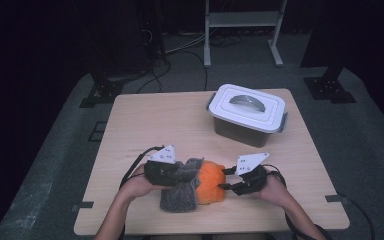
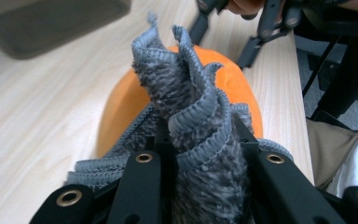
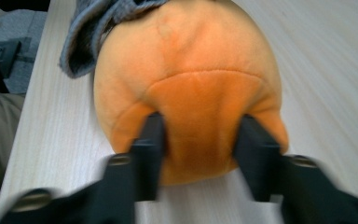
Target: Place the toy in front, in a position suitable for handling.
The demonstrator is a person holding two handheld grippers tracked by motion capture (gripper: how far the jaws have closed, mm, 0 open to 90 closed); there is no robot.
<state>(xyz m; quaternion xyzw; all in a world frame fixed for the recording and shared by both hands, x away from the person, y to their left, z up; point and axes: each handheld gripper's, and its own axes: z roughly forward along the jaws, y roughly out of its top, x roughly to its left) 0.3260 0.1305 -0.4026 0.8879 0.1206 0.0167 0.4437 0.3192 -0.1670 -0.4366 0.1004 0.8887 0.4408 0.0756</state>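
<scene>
An orange plush toy (image 1: 211,186) lies near the table's front edge, its left part wrapped in a grey fluffy cloth (image 1: 179,196). My left gripper (image 1: 190,175) is shut on a bunched fold of that cloth (image 2: 186,93), which stands up between the jaws over the plush (image 2: 121,107). From the right, my right gripper (image 1: 226,185) grips the bare end of the toy. In the right gripper view its jaws (image 3: 200,126) press into a bulge of the plush (image 3: 191,56) from both sides. The cloth (image 3: 88,37) covers the toy's far end there. The right gripper (image 2: 223,44) faces me across the toy.
A white lidded box (image 1: 247,114) with a grey handle stands at the back right of the wooden table (image 1: 155,120). A person's legs show past the table's near edge. Stands, a metal frame and cables are on the floor behind the table.
</scene>
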